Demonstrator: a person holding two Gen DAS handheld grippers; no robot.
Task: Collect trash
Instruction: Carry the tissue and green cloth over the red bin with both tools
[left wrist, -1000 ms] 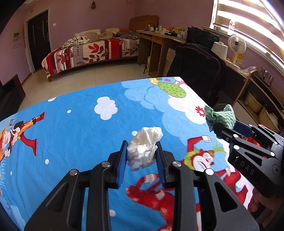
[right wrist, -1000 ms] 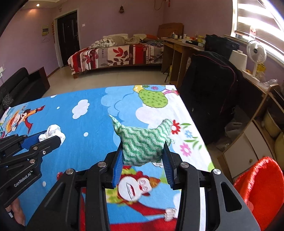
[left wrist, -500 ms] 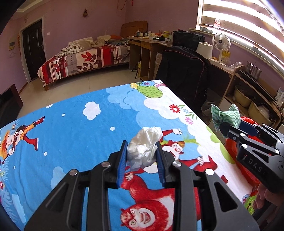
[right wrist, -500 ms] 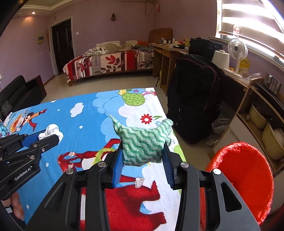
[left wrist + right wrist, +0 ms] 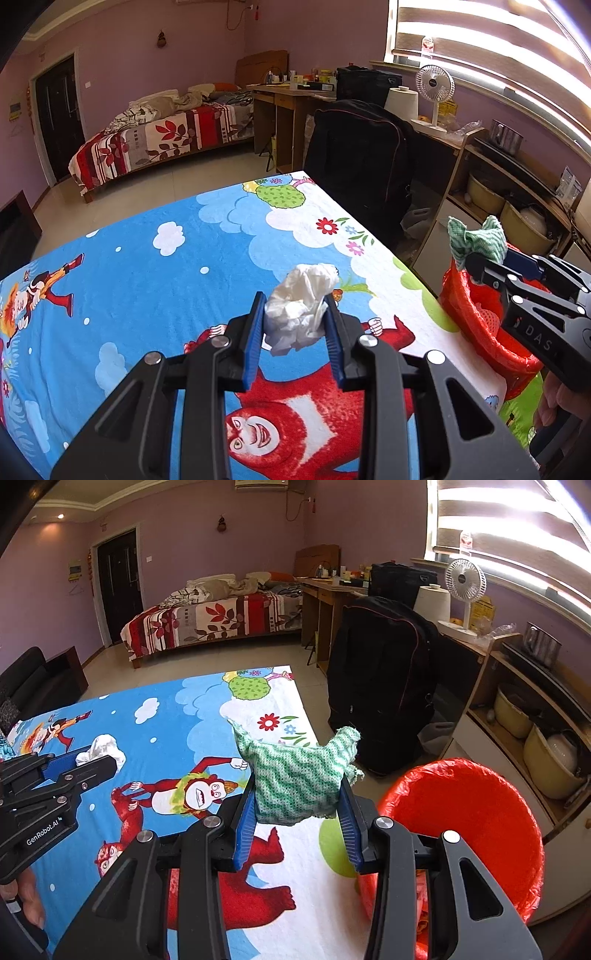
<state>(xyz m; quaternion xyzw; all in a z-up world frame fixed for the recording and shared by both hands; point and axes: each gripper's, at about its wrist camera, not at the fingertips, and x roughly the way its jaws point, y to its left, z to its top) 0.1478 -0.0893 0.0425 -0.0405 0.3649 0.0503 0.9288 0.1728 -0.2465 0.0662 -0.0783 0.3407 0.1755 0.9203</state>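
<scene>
- Between the blue pads of the left gripper (image 5: 295, 328), a crumpled white tissue (image 5: 299, 310) is clamped and held clear of the table.
- Below that gripper lies a blue cartoon tablecloth (image 5: 147, 280) with clouds and red figures.
- To its right, the right gripper (image 5: 297, 812) is clamped on a green and white zigzag cloth (image 5: 295, 775), whose corners stick up above the pads.
- Just right of and below the right gripper stands a red bin (image 5: 476, 819), beside the table's edge.
- Beyond the bin stands a black bag (image 5: 380, 686).
- At each picture's lower edge, fingers of the person's hands show on the handles.
</scene>
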